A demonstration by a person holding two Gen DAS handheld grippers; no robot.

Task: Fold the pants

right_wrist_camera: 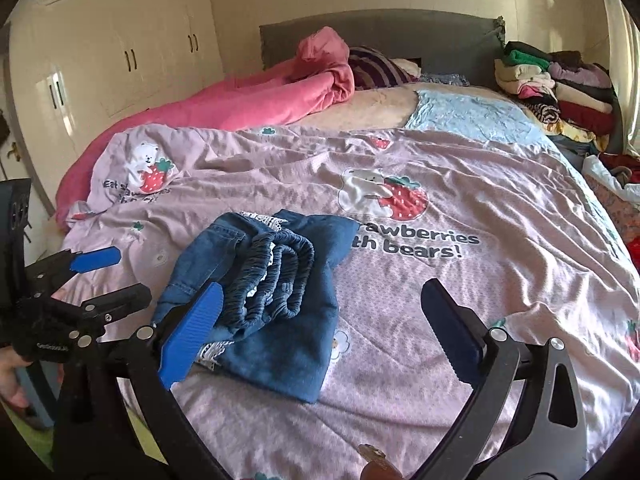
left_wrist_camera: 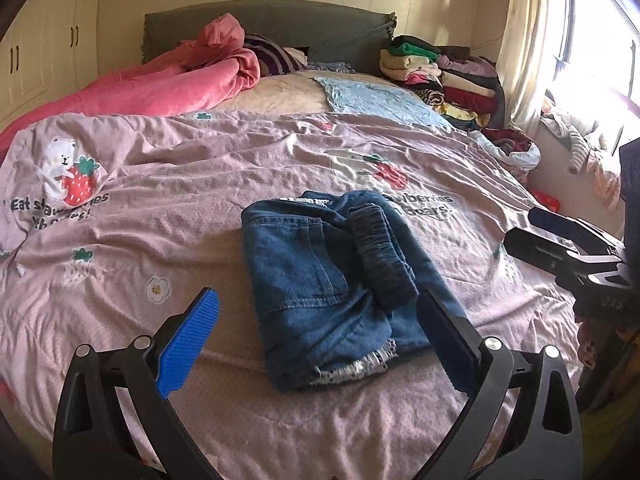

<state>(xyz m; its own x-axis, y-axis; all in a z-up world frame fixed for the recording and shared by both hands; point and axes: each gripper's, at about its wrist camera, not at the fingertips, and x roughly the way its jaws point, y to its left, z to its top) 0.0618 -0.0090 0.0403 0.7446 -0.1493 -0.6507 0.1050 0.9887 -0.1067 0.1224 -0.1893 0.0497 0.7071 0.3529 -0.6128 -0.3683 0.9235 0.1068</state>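
Blue denim pants point(left_wrist_camera: 304, 272) lie folded into a compact bundle on the lilac bedcover point(left_wrist_camera: 160, 248), the gathered elastic waistband point(left_wrist_camera: 380, 256) on top and a frayed hem toward me. My left gripper point(left_wrist_camera: 316, 296) is open, hovering just in front of the bundle, and its fingers hold nothing. In the right wrist view the same pants point(right_wrist_camera: 288, 344) lie left of centre. My right gripper point(right_wrist_camera: 322, 284) is open just above their near right part, its blue pad point(right_wrist_camera: 192, 332) over the denim. The left gripper point(right_wrist_camera: 134, 276) shows at the left edge, the right gripper point(left_wrist_camera: 524, 228) at the right.
A pink blanket point(left_wrist_camera: 160, 88) is heaped at the back left by the grey headboard point(left_wrist_camera: 280, 24). Stacked folded clothes point(left_wrist_camera: 440, 72) fill the back right corner, with loose garments point(left_wrist_camera: 516, 148) near the curtain point(left_wrist_camera: 524, 48). White wardrobes point(right_wrist_camera: 112, 48) stand left of the bed.
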